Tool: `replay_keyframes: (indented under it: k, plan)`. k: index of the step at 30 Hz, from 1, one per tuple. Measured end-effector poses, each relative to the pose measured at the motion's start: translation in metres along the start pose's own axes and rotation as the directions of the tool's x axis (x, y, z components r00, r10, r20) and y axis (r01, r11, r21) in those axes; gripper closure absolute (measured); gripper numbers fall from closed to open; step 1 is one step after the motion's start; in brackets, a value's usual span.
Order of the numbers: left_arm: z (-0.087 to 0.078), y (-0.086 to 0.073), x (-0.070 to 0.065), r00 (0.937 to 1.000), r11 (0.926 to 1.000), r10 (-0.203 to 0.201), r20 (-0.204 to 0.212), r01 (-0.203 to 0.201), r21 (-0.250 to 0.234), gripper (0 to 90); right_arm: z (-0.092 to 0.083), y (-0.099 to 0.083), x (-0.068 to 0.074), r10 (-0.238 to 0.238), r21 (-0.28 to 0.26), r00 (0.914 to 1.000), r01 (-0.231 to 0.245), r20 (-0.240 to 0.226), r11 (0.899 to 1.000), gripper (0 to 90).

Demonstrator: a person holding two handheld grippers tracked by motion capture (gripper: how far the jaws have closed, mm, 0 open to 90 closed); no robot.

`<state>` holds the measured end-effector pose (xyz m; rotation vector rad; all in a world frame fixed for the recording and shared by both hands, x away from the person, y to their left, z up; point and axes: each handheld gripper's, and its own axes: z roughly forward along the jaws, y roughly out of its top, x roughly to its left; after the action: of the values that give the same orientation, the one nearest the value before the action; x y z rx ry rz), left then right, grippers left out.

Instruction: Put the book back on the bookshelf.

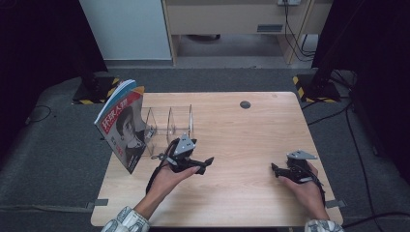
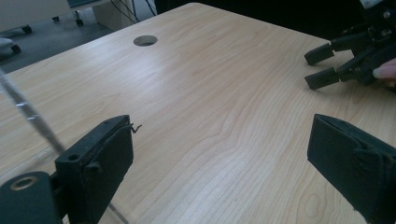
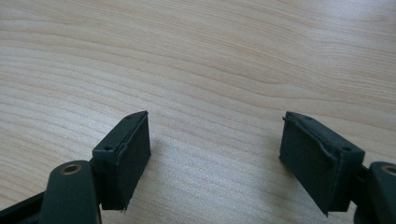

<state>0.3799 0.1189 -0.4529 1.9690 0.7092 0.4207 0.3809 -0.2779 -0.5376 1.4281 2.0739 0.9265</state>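
Note:
A magazine stands upright and tilted at the left end of a clear acrylic divider rack on the wooden table. My left gripper lies in a hand just in front of the rack and points right. Its jaws are open over bare wood in the left gripper view. My right gripper rests near the table's right front, pointing left. Nothing is between its open jaws in the right gripper view. Its open fingers also appear at the top right of the left gripper view.
A round cable hole sits in the table's far middle. A clear edge of the rack crosses the left of the left gripper view. Black stands with striped bases flank the table on the floor, with cables beside them.

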Motion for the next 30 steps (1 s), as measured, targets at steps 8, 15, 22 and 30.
replay_keyframes:
  k: [8, 15, 22, 30]
  plan:
    - [0.015, -0.005, -0.012, 0.9998, 0.9995, 0.016, 0.016, -0.016, 0.027, 6.5, 0.000, 0.000, 0.000, 0.000, 0.003, 1.0000, 0.000, -0.004, 1.000, 24.0]
    - [0.032, -0.011, -0.024, 0.9986, 0.9971, 0.033, 0.040, -0.036, 0.067, 6.5, 0.000, 0.000, 0.000, -0.002, 0.003, 1.0000, 0.002, -0.004, 1.000, 23.7]
    - [0.045, -0.014, -0.031, 0.9973, 0.9943, 0.041, 0.061, -0.046, 0.096, 6.7, 0.000, 0.000, 0.000, -0.001, 0.003, 1.0000, 0.001, -0.004, 1.000, 23.6]
    - [0.057, -0.018, -0.038, 0.9961, 0.9911, 0.036, 0.081, -0.046, 0.125, 7.1, 0.000, 0.000, 0.000, -0.002, 0.003, 1.0000, 0.002, -0.004, 1.000, 23.5]
